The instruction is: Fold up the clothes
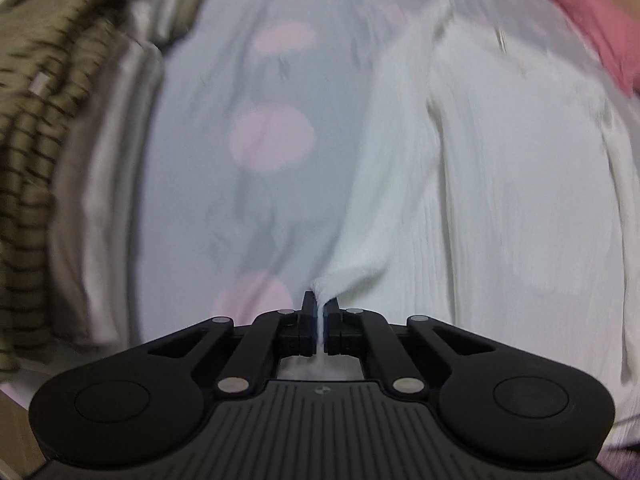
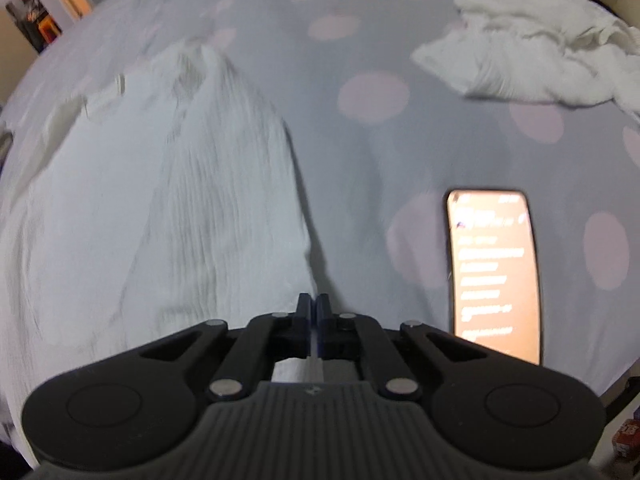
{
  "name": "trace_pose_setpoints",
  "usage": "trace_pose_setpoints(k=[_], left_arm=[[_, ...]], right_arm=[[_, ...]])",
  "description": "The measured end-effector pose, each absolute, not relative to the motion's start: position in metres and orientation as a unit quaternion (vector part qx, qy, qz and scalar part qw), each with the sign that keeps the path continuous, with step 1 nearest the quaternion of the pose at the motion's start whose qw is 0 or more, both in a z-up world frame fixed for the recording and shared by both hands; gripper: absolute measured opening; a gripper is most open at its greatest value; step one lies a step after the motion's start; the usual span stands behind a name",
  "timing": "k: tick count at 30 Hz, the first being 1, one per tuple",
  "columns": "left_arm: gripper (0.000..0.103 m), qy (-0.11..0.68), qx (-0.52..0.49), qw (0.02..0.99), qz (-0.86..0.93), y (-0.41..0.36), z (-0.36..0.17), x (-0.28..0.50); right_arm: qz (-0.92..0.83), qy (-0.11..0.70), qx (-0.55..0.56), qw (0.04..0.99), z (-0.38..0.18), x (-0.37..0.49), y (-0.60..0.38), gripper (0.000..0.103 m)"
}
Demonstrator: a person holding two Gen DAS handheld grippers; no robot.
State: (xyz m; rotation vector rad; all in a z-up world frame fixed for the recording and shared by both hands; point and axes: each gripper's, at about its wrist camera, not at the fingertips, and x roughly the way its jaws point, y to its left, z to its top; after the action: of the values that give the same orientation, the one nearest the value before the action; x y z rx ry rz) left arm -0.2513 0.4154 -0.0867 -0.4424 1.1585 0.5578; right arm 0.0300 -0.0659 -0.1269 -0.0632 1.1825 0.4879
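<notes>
A home bedroom: polka-dot bedsheet (image 2: 360,160), scattered clothes (image 2: 532,60), a phone (image 2: 494,272).

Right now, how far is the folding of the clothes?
Early. Nothing looks folded yet. In hand: the left tool and the right tool each pinch an edge of the white garment, spread on the dotted sheet. Left: the crumpled white cloth, the striped clothes and a pink item.
</notes>
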Motion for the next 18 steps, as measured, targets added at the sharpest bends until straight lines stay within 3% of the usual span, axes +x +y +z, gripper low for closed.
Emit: trace_pose_setpoints(k=[11, 18], left_arm=[[0.001, 0.451, -0.159, 0.805, 0.35, 0.492, -0.006, -0.22], [0.001, 0.449, -0.129, 0.781, 0.415, 0.556, 0.003, -0.194]], right_arm=[[0.186, 0.48, -0.062, 0.855, -0.074, 0.105, -0.082, 0.003], [0.133, 0.456, -0.097, 0.875, -0.058, 0.182, -0.101, 0.003]])
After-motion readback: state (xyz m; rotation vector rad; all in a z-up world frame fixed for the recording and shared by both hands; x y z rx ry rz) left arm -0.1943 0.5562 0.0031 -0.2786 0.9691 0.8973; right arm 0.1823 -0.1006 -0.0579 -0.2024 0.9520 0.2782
